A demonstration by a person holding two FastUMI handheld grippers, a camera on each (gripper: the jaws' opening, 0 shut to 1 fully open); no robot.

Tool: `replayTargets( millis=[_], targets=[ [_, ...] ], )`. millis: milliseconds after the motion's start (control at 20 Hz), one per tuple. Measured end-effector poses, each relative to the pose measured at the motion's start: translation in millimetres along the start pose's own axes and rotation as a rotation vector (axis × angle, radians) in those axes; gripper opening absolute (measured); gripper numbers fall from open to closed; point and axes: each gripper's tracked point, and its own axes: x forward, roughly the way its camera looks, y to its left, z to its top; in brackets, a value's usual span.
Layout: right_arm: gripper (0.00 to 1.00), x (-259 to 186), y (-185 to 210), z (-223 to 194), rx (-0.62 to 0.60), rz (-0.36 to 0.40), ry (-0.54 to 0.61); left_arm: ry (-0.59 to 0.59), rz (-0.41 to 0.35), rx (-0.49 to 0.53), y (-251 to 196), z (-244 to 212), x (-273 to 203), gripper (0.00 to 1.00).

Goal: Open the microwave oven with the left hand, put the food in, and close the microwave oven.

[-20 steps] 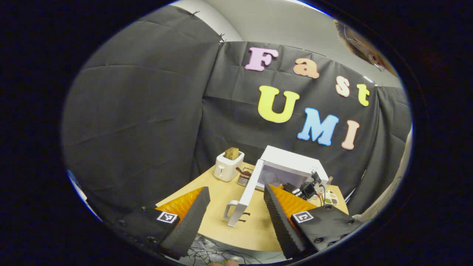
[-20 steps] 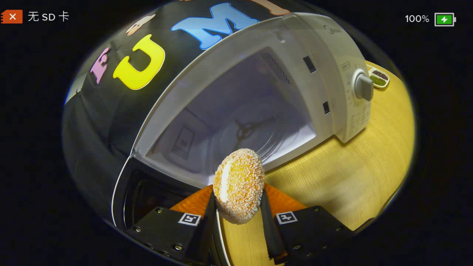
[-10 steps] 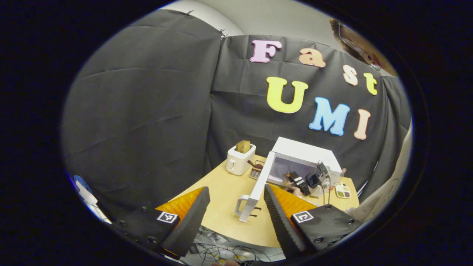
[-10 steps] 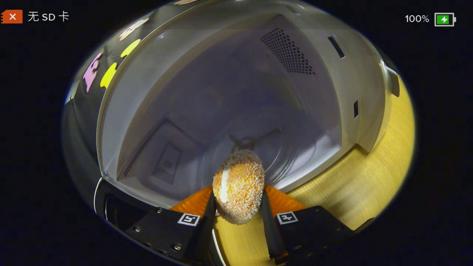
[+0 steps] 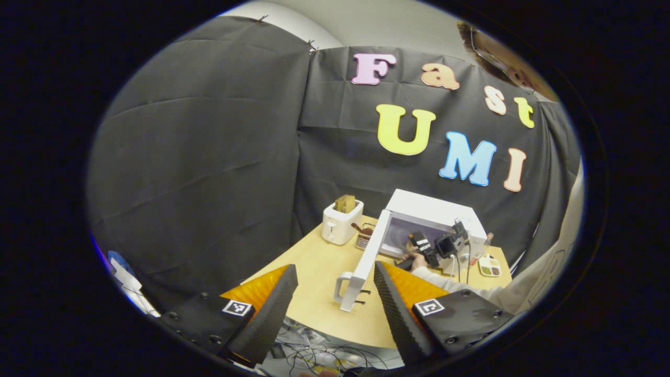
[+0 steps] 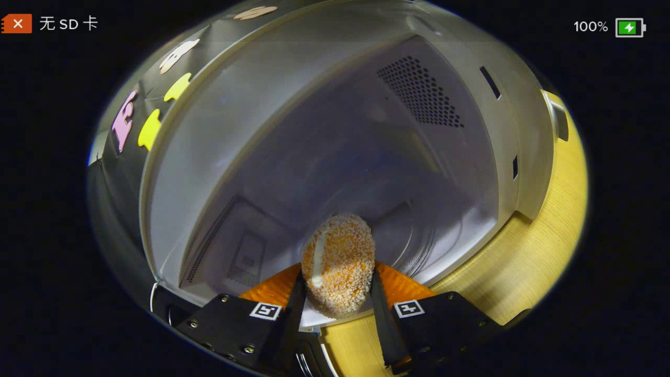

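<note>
A crumb-coated round pastry [image 6: 339,264] is clamped between the fingers of my right gripper [image 6: 337,298], which is shut on it at the mouth of the white microwave's cavity [image 6: 335,157]. In the left gripper view the microwave [image 5: 434,217] stands on the wooden table [image 5: 314,283] with its door [image 5: 366,267] swung wide, handle toward me. The right gripper [image 5: 432,248] and the hand holding it reach into that opening. My left gripper [image 5: 335,309] hangs open well back from the table, holding nothing.
A white toaster [image 5: 341,225] with bread in it stands left of the microwave, a small basket [image 5: 362,240] beside it. A divided dish [image 5: 491,267] lies at the table's right end. Cables [image 5: 314,358] lie below the table's near edge.
The right gripper has carried the pastry from in front of the microwave forward into the cavity's mouth. The left gripper has drawn back a little and stayed open.
</note>
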Motion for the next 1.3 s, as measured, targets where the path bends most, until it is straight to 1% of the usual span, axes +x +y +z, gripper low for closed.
replayTargets(
  millis=[100,150,200,250,300,400,450,500,550,700,750,800,900,1050,1200,1250,1300],
  targets=[
    [0.64,10,-4,-4,-0.006,-0.028,-0.007,0.005,0.004,-0.003,2,-3,-1,0.94],
    [0.69,12,0,-4,-0.009,-0.023,-0.013,0.002,0.007,-0.002,3,0,-3,0.94],
    [0.69,9,-2,-8,-0.011,-0.013,-0.017,0.002,0.011,-0.001,4,0,-2,0.94],
    [0.7,11,-2,-7,-0.012,-0.01,-0.024,0.003,0.012,-0.005,6,-1,-4,0.97],
    [0.72,10,-2,-7,-0.008,-0.011,-0.024,0.004,0.012,-0.01,7,-2,-5,0.94],
    [0.73,9,-1,-10,-0.003,0.003,-0.001,0.004,0.013,-0.022,8,-2,-6,0.94],
    [0.77,9,0,-9,-0.015,0.012,-0.003,0.003,0.013,-0.028,8,-5,-4,0.94],
    [0.84,8,-3,-6,-0.024,0.004,-0.008,0.003,0.012,-0.035,9,-3,-6,0.94],
    [0.88,9,-3,-4,-0.025,-0.002,-0.012,0.002,0.014,-0.04,10,-4,-6,0.94],
    [0.91,2,1,0,-0.022,0.002,-0.01,-0.02,0.023,-0.045,14,1,-9,0.94],
    [0.97,1,2,1,-0.038,0.005,-0.008,-0.023,0.025,-0.045,15,1,-11,0.94],
    [0.97,-4,5,1,-0.056,0.019,-0.003,-0.029,0.025,-0.049,16,2,-11,0.94],
    [0.98,-18,9,1,-0.09,0.047,0.016,-0.052,0.021,-0.058,16,7,-12,0.94],
    [0.98,-49,17,0,-0.145,0.098,0.06,-0.096,-0.005,-0.063,18,14,-11,0.94],
    [0.98,-91,28,13,-0.223,0.157,0.062,-0.152,-0.052,-0.042,26,21,-3,0.94],
    [0.97,-107,30,15,-0.243,0.178,0.078,-0.167,-0.069,-0.042,28,20,2,0.94],
    [0.98,-127,33,15,-0.261,0.201,0.102,-0.174,-0.085,-0.045,31,19,7,0.97]
  ],
)
